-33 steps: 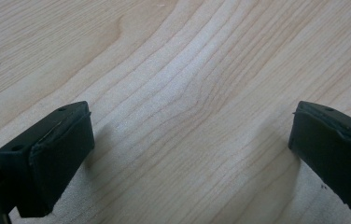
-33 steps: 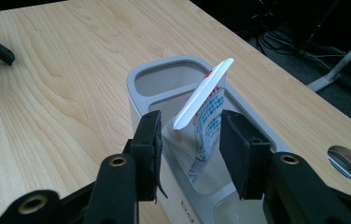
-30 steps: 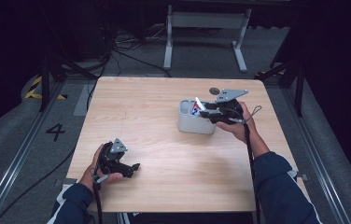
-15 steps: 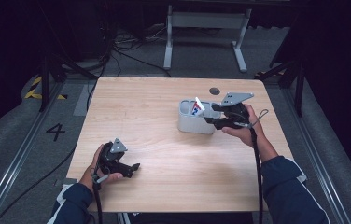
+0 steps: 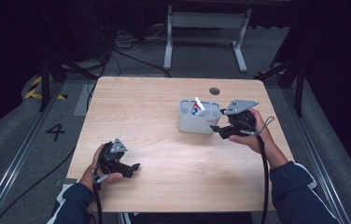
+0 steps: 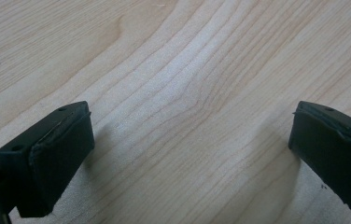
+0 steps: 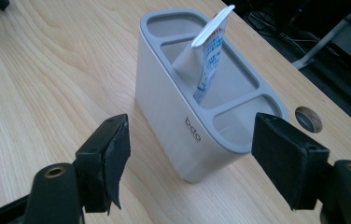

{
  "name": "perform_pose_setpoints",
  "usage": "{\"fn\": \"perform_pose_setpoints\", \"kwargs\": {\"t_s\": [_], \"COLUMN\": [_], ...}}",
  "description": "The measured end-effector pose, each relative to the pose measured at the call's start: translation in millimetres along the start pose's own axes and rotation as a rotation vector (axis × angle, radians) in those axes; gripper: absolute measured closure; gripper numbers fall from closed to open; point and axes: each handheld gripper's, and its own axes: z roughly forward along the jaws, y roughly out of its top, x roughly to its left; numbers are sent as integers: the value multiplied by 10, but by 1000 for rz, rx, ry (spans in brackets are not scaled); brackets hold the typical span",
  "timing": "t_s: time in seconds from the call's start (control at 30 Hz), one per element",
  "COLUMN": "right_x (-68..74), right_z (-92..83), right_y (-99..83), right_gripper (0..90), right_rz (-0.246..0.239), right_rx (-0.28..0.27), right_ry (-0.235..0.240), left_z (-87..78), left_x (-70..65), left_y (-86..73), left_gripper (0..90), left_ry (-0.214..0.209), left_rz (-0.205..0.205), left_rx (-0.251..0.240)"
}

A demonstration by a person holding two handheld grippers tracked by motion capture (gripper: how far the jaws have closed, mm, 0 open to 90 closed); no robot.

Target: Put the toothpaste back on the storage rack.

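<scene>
Wooden table (image 5: 164, 107), left to right: left gripper (image 5: 128, 169) low near the front edge, jaws wide, nothing between, unmoved. Further right, grey three-compartment holder (image 5: 197, 122) with a white toothpaste tube (image 5: 197, 107) in the middle compartment, long axis near upright, crimped flat end on top, leaning toward the far end in the right gripper view. Right gripper (image 5: 214, 128) just beside the holder, jaws just opened wide, empty, drawn back since a second ago: tube likely released, placement done.
</scene>
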Motion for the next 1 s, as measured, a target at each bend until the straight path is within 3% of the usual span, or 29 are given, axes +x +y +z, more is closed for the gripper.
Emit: {"fn": "perform_pose_setpoints", "kwargs": {"t_s": [0.37,0.73,1.0], "right_x": [68,127,169], "right_z": [-146,-253,-293], "right_y": [-220,-519,-688], "right_gripper": [292,287,285], "right_rz": [-21,9,11], "right_rx": [44,70,80], "right_ry": [-14,-4,-27], "left_z": [0,-1,-1], "left_x": [-1,-1,0], "left_y": [0,0,0], "left_gripper": [5,5,5], "left_ry": [0,0,1], "left_rz": [-1,-2,0], "left_rx": [0,1,2]}}
